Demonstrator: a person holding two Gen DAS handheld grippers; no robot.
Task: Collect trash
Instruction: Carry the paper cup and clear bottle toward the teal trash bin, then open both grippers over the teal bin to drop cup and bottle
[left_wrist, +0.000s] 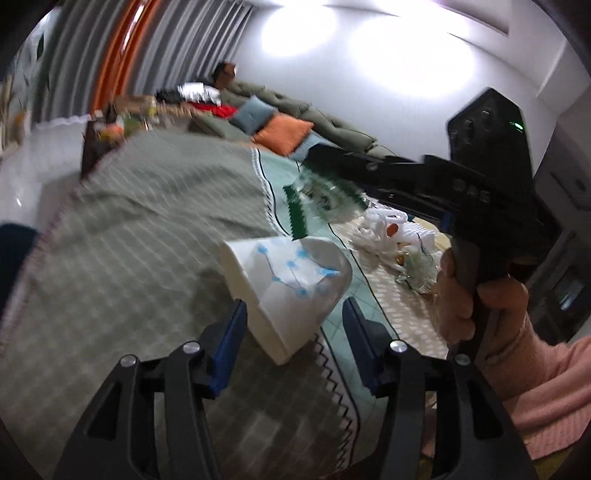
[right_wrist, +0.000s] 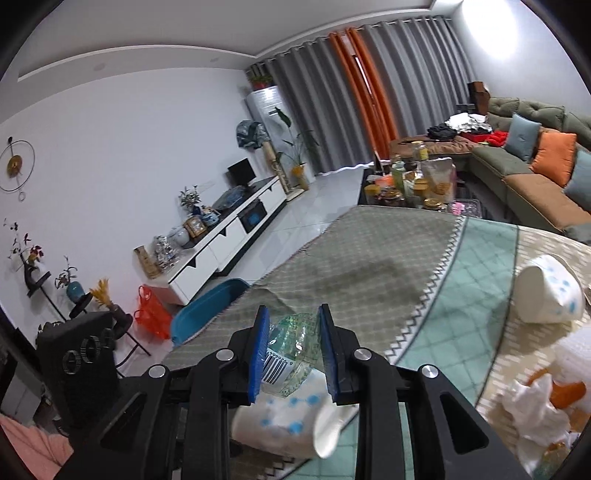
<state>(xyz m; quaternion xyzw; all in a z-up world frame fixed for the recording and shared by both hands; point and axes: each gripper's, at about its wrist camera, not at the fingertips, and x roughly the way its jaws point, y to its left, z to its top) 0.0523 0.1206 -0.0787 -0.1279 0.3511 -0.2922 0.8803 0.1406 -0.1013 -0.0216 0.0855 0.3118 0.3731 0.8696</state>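
My left gripper (left_wrist: 294, 310) is open just in front of a crushed white paper cup (left_wrist: 291, 280) with blue dots that lies on its side on the tablecloth (left_wrist: 147, 236). My right gripper (right_wrist: 291, 332) is shut on a crumpled clear plastic bottle (right_wrist: 293, 349) with a barcode label, held above that same cup (right_wrist: 291, 424). A second dotted paper cup (right_wrist: 550, 291) lies tipped at the right. The right gripper body (left_wrist: 443, 177) shows in the left wrist view, above a pile of white bags and wrappers (left_wrist: 395, 236).
Crumpled tissues and orange scraps (right_wrist: 543, 402) lie at the table's right. A blue chair (right_wrist: 210, 306) stands at the table edge, an orange bag (right_wrist: 151, 314) on the floor beside it. A cluttered coffee table (right_wrist: 413, 181) and sofa (right_wrist: 524, 173) stand beyond.
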